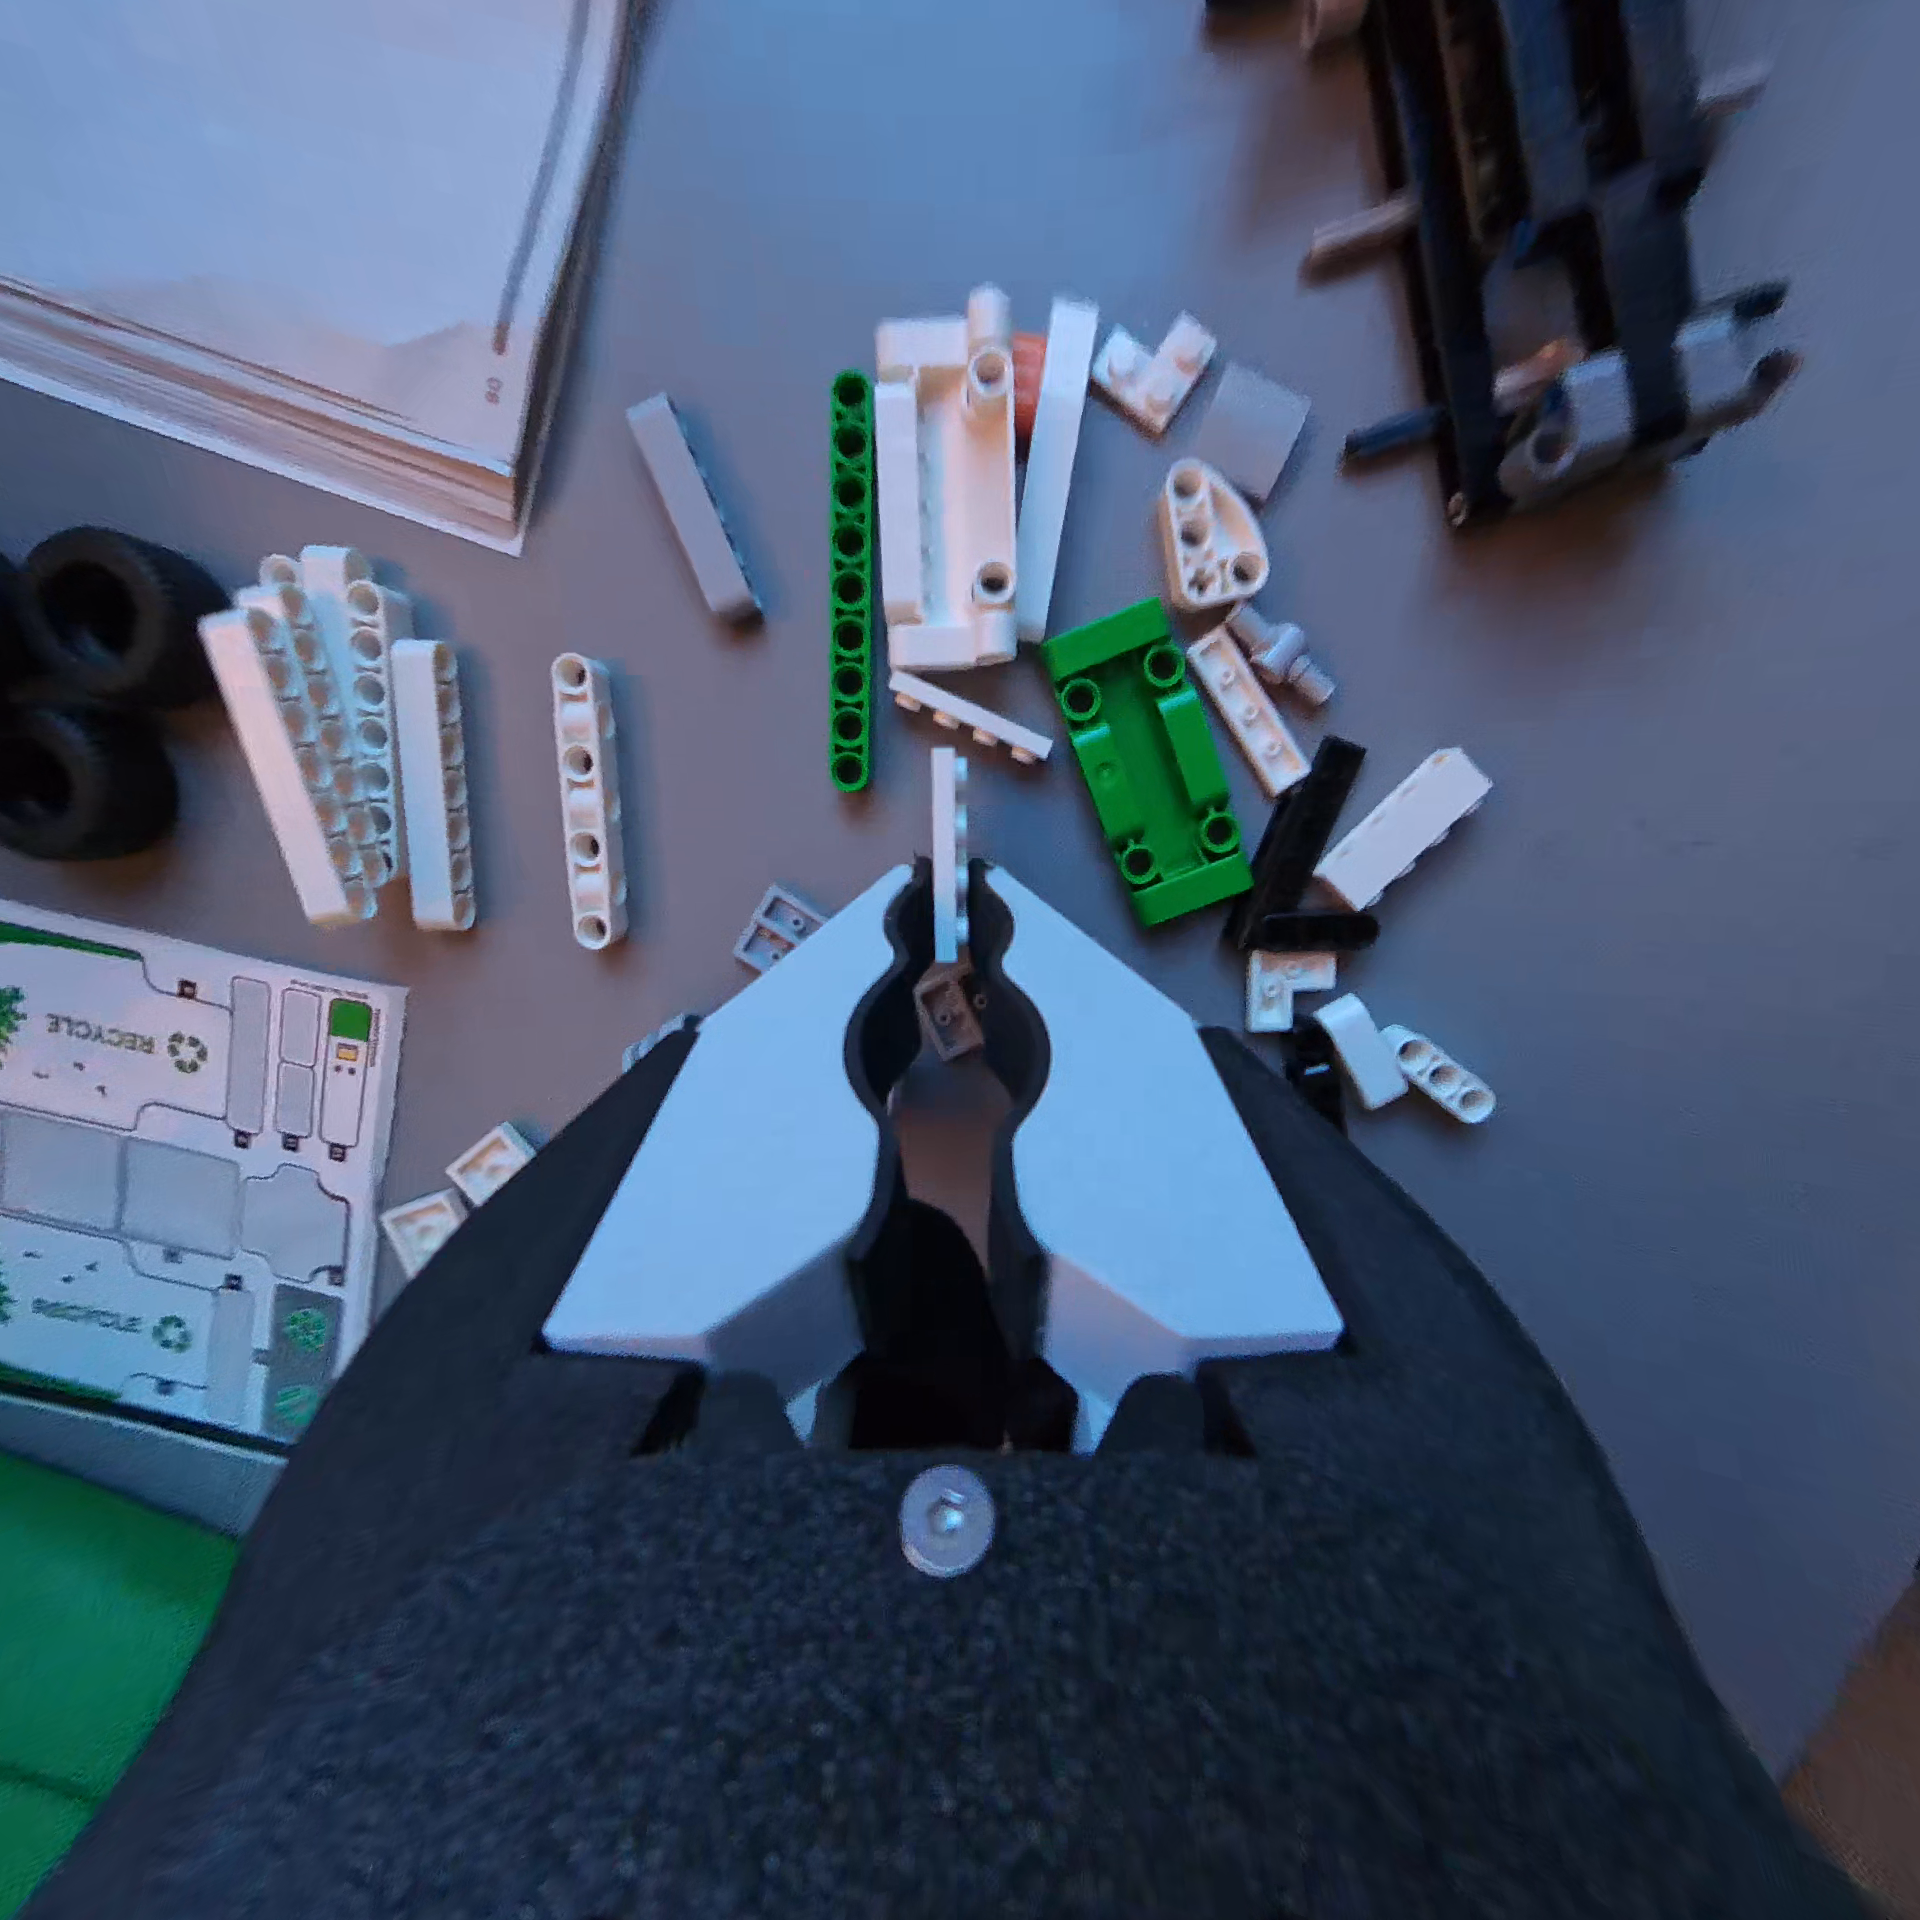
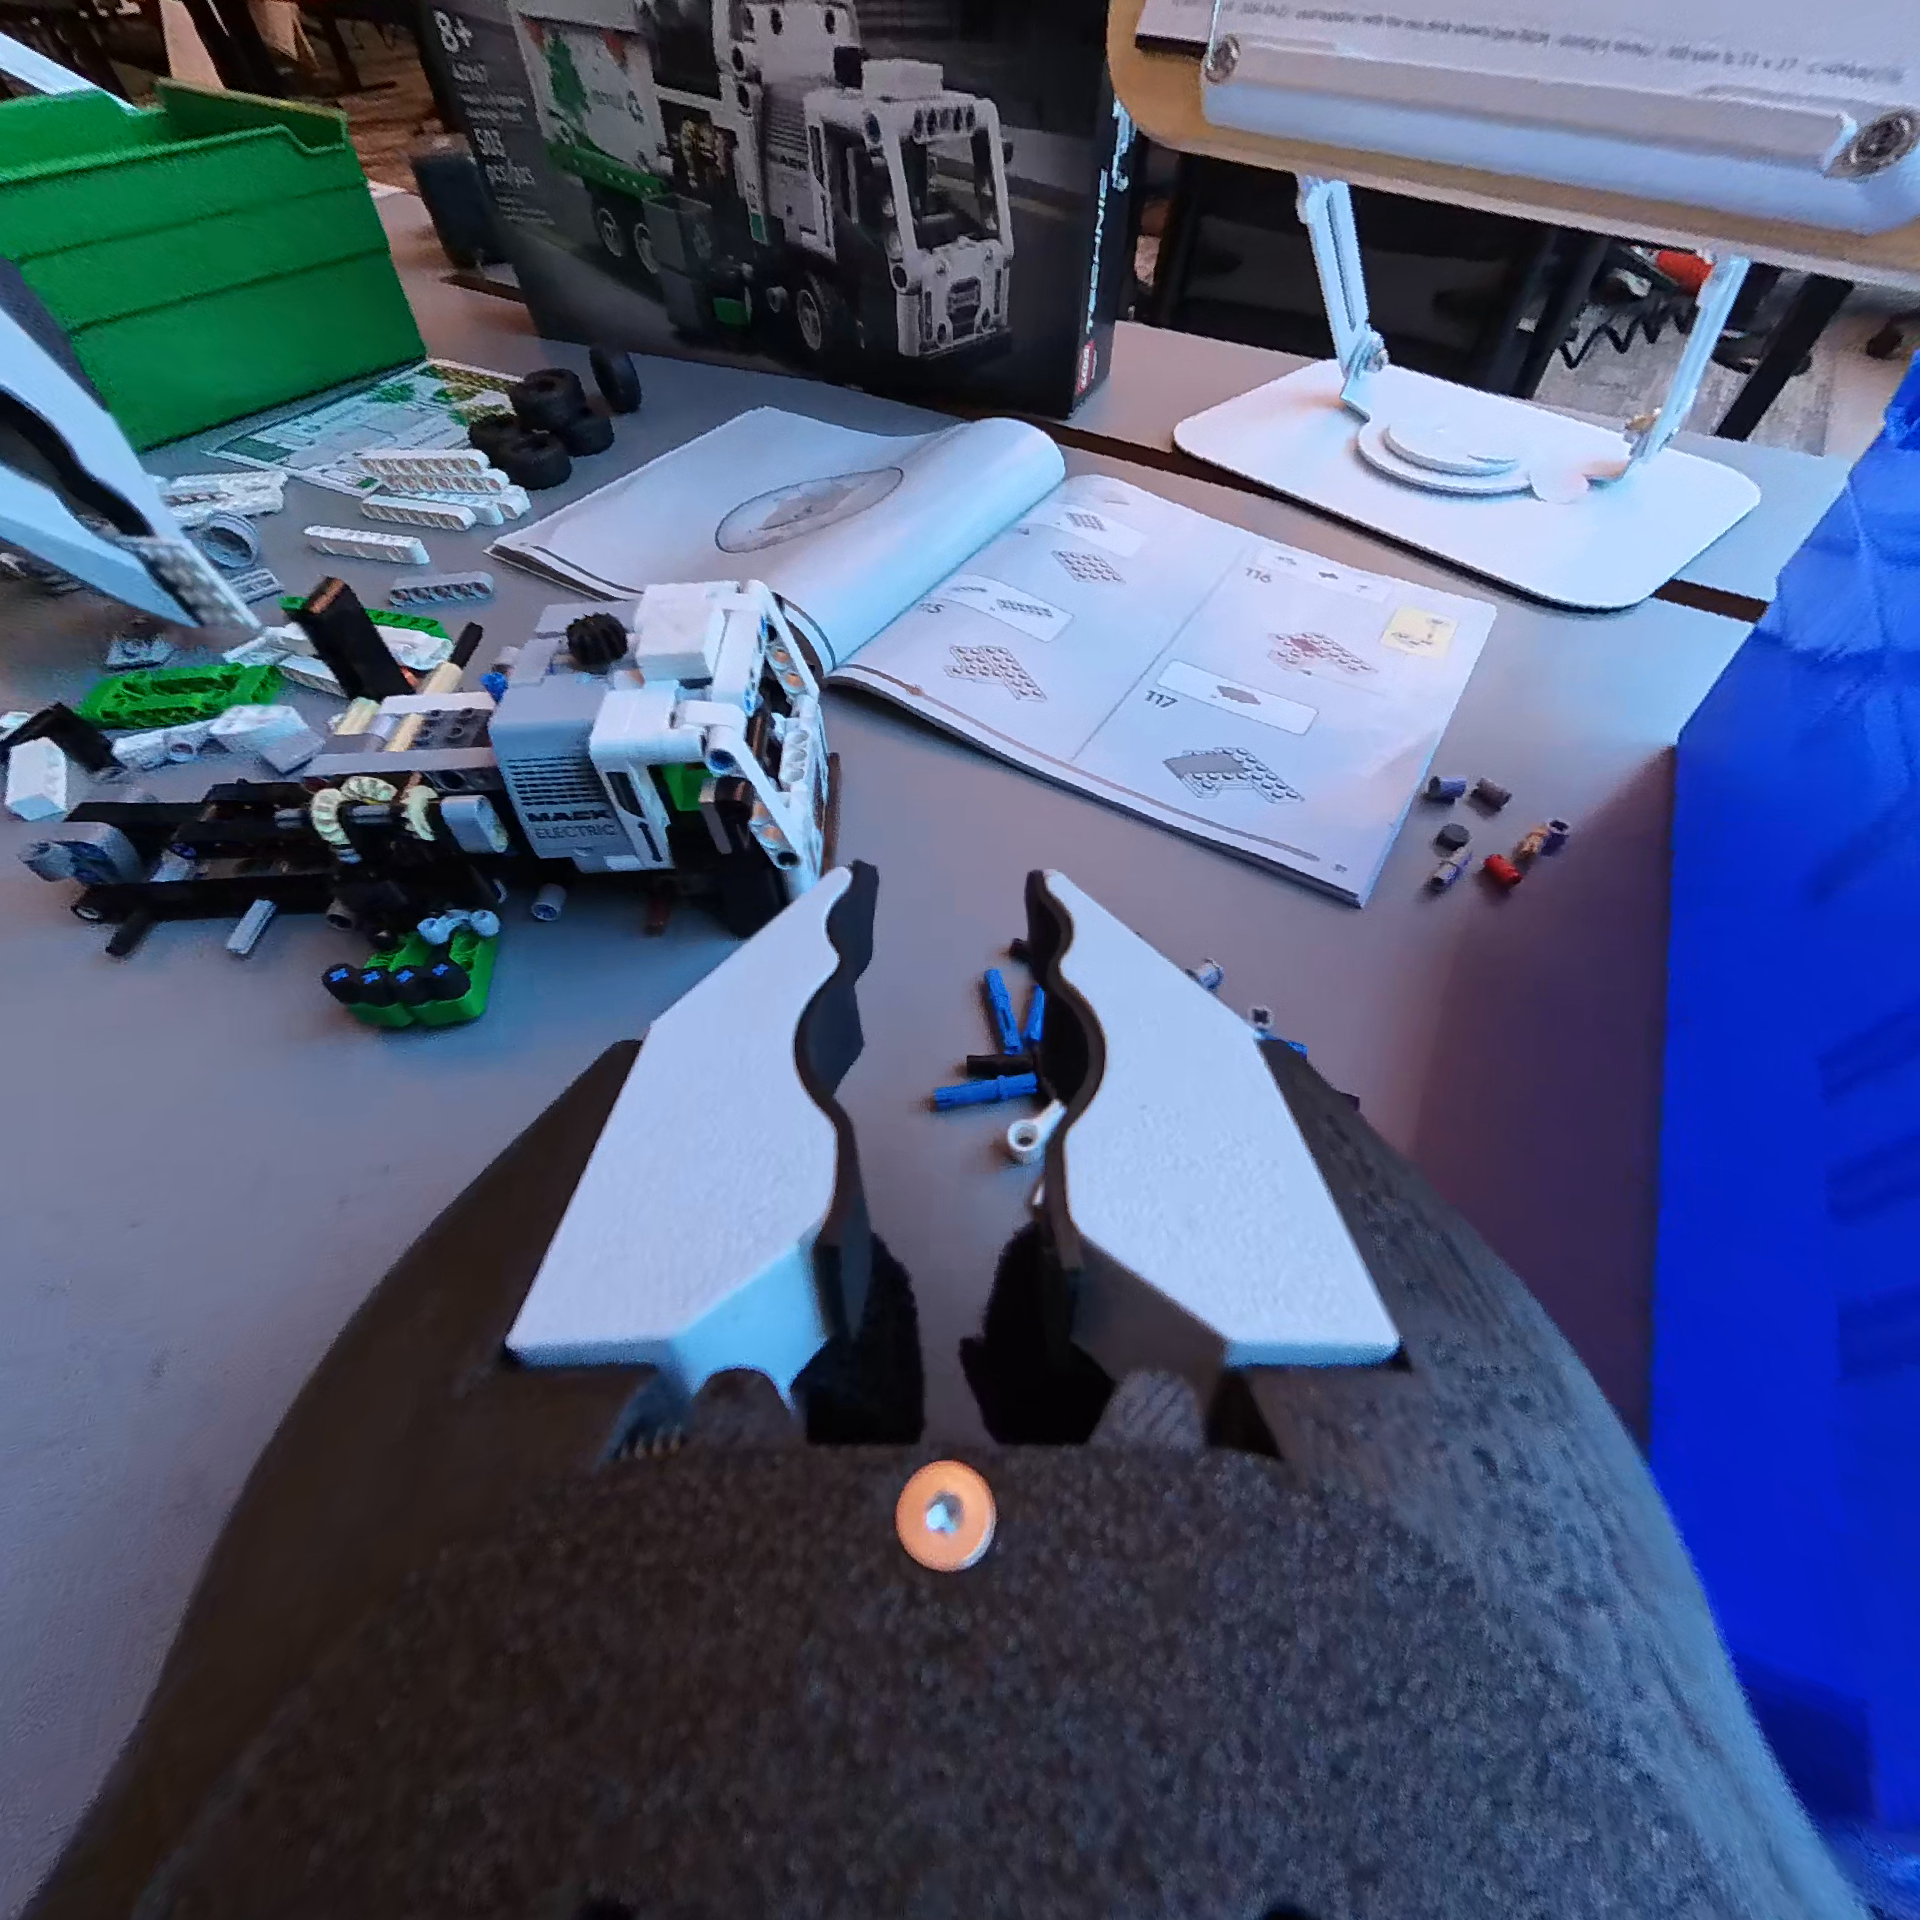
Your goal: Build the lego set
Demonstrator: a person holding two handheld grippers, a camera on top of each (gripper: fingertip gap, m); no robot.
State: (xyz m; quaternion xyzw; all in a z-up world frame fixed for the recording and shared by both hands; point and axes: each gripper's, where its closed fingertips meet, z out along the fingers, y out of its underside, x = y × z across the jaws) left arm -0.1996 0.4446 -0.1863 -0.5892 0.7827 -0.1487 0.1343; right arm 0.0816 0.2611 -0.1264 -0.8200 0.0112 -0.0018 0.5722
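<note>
My left gripper (image 1: 948, 883) is shut on a thin light-grey studded plate (image 1: 943, 821), held edge-on above the pile of loose parts. A small grey plate (image 1: 948, 1013) lies on the table under its fingers. In the right wrist view the left gripper (image 2: 156, 582) shows at the far left with the plate (image 2: 192, 571). My right gripper (image 2: 951, 883) is open and empty above the table, just right of the partly built truck (image 2: 582, 769). Blue and black pins (image 2: 987, 1081) lie on the table beneath its jaws. The truck chassis also shows in the left wrist view (image 1: 1558, 260).
Loose parts include a green beam (image 1: 850, 582), a green plate (image 1: 1143, 758), white beams (image 1: 332, 727) and tyres (image 1: 83, 686). A sticker sheet (image 1: 187, 1143), an open booklet (image 2: 1039, 623), the set box (image 2: 790, 177), a green bin (image 2: 197, 260), a white stand (image 2: 1455, 488) and small pins (image 2: 1496, 821) surround them. The gap from one gripper's tips to the other's is roughly 35 centimetres.
</note>
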